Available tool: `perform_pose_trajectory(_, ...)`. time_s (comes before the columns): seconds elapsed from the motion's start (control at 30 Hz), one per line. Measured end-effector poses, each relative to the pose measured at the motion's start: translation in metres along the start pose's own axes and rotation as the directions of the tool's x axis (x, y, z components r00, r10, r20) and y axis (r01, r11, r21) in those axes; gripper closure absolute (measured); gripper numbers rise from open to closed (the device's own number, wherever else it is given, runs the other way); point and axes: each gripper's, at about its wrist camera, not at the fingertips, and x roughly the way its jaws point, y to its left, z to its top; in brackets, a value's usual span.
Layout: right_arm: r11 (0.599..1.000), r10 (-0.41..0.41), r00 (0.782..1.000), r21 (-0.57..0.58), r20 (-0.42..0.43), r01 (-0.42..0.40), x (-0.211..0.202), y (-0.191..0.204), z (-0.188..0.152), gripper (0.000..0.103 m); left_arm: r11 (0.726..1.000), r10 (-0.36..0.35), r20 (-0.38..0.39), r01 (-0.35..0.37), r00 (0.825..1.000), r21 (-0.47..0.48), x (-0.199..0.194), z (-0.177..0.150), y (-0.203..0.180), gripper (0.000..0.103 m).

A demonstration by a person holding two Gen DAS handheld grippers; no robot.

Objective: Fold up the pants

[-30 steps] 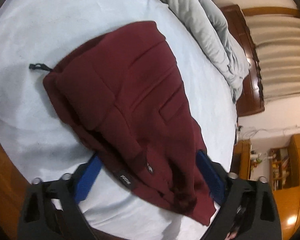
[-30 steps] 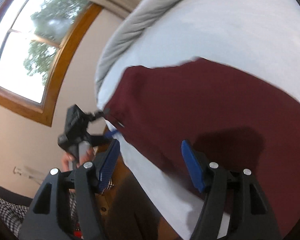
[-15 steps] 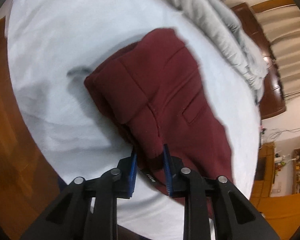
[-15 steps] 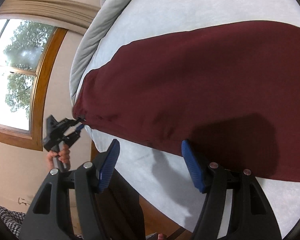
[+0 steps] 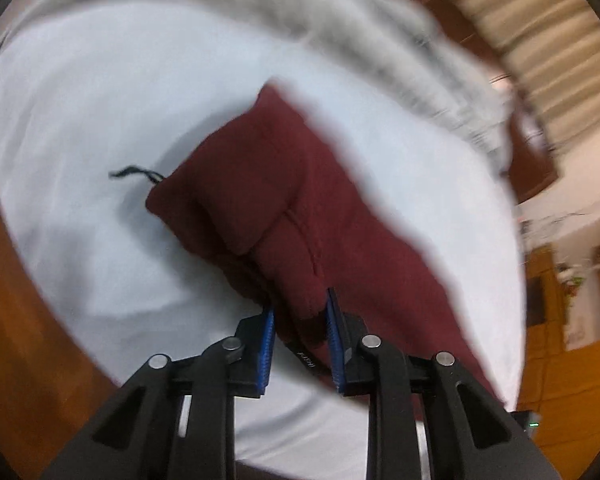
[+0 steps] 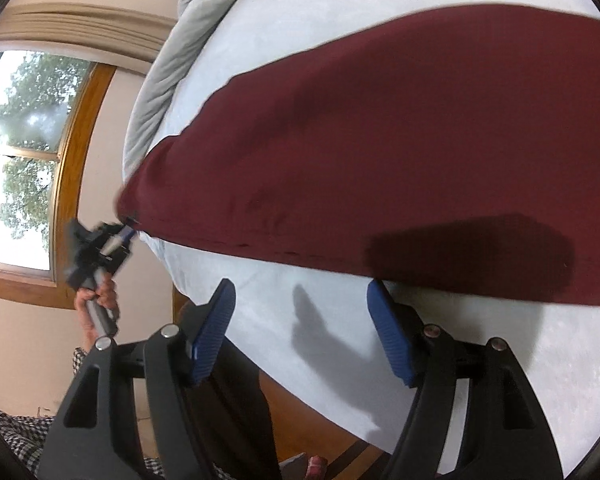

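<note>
The left gripper point(image 5: 300, 320) is seen at the bottom centre of its wrist view, its blue pads point(image 5: 266, 344) pinched on the waistband corner of the maroon pants point(image 5: 284, 208); a small label shows in the narrow gap between them. From that grip the cloth runs up and to the right across the pale sheet point(image 5: 100, 120), and a dark drawcord point(image 5: 130, 172) trails out at centre left. A rumpled grey blanket point(image 5: 340, 28) lies along the top of the frame.

In the right wrist view the right gripper point(image 6: 300, 332) is held with its jaws wide apart and nothing between them; they have just been opening a little further. It hovers at the lower centre of the frame, over bare sheet just below the long lower edge of the pants point(image 6: 360, 140), which stretch as a broad band across the middle. At centre left the other gripper point(image 6: 128, 236) is seen clamped on the far corner.

The fabric is judged thick, soft and limp: light enough to lift, but likely to sag and bunch between holds. All layers should be gathered at a hem or seam edge, and the right-hand grasp is best taken on the near edge.
</note>
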Motion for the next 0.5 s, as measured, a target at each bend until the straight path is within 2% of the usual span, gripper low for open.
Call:
perform_pose_trajectory(0.03, 1.000, -0.006, 1.000, 0.008, -0.005, 0.006, 0.002, -0.002, -0.001, 0.034, 1.000, 0.003, -0.029, -0.003, 1.000, -0.021, 0.011, -0.002, 0.010, 0.079)
perform_pose_trajectory(0.1, 1.000, -0.010, 1.000, 0.023, -0.010, 0.011, 0.003, -0.008, -0.002, 0.035, 0.999, -0.025, -0.010, 0.025, 1.000, -0.024, 0.012, -0.005, 0.013, 0.076)
perform_pose_trajectory(0.17, 0.999, 0.003, 1.000, 0.032, -0.001, -0.003, 0.000, -0.011, -0.003, 0.035, 1.000, -0.007, 0.000, 0.007, 1.000, -0.017, 0.006, -0.005, 0.000, 0.073)
perform_pose_trajectory(0.23, 1.000, 0.004, 1.000, 0.030, 0.010, -0.004, -0.002, -0.010, -0.003, 0.034, 0.999, 0.044, 0.008, -0.044, 0.999, -0.004, -0.002, -0.012, -0.017, 0.059)
perform_pose_trajectory(0.3, 1.000, 0.009, 1.000, 0.024, 0.018, -0.009, -0.004, -0.011, -0.005, 0.034, 0.997, 0.065, 0.016, -0.066, 0.998, 0.042, -0.009, -0.025, -0.041, 0.033)
perform_pose_trajectory(0.4, 1.000, 0.008, 1.000, 0.019, 0.027, -0.008, -0.007, -0.010, -0.009, 0.034, 0.999, 0.030, -0.006, -0.030, 1.000, 0.038, -0.009, -0.047, -0.067, 0.029)
perform_pose_trajectory(0.5, 1.000, 0.009, 0.999, 0.022, 0.032, -0.010, -0.009, -0.010, -0.013, 0.034, 0.996, -0.085, -0.078, 0.085, 0.993, -0.006, 0.010, -0.062, -0.093, 0.031)
